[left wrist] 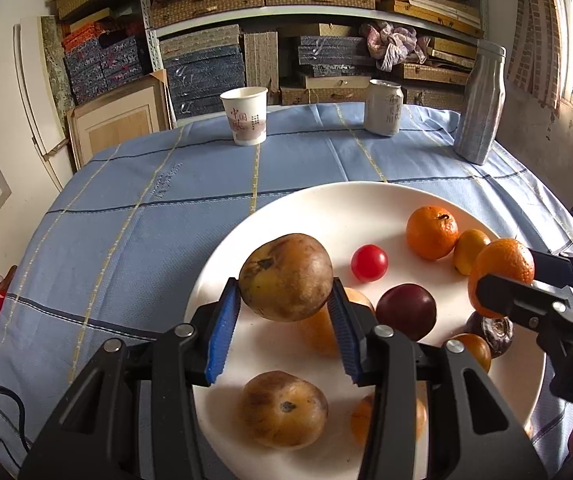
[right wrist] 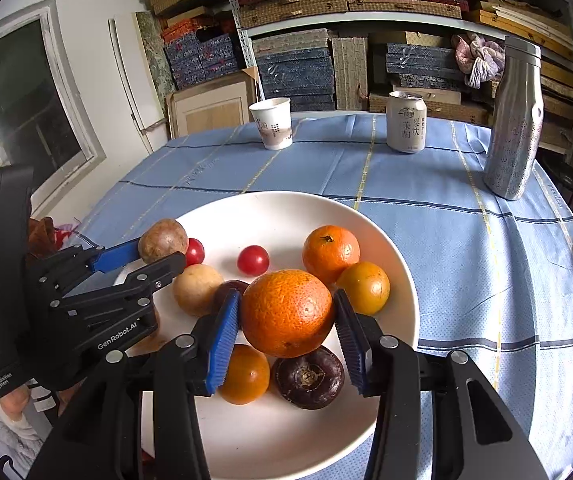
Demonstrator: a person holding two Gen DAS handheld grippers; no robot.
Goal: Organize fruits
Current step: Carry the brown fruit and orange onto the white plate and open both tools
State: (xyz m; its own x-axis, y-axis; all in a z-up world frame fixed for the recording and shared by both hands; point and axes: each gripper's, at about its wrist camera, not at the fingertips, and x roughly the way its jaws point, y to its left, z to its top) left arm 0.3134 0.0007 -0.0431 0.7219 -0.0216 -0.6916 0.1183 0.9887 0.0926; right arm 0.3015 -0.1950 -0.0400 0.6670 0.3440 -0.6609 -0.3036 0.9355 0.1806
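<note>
Grip: left gripper (left wrist: pixel 284 312) clamped a brown fruit (left wrist: pixel 286 277) above the plate (left wrist: pixel 306 204) | right gripper (right wrist: pixel 286 334) clamped an orange (right wrist: pixel 286 312) over the plate's fruit pile | advice: each needed lowering into a bare gap before releasing, avoiding rolling neighbours.

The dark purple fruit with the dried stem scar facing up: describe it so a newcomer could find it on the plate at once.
Start at the white plate on the blue checked tablecloth. At its near edge, the right gripper holds a large orange; the dark purple fruit lies just below it. Its neighbours are orange or yellow and smooth; only this one is dark, wrinkled, with a pale dried scar.
</note>
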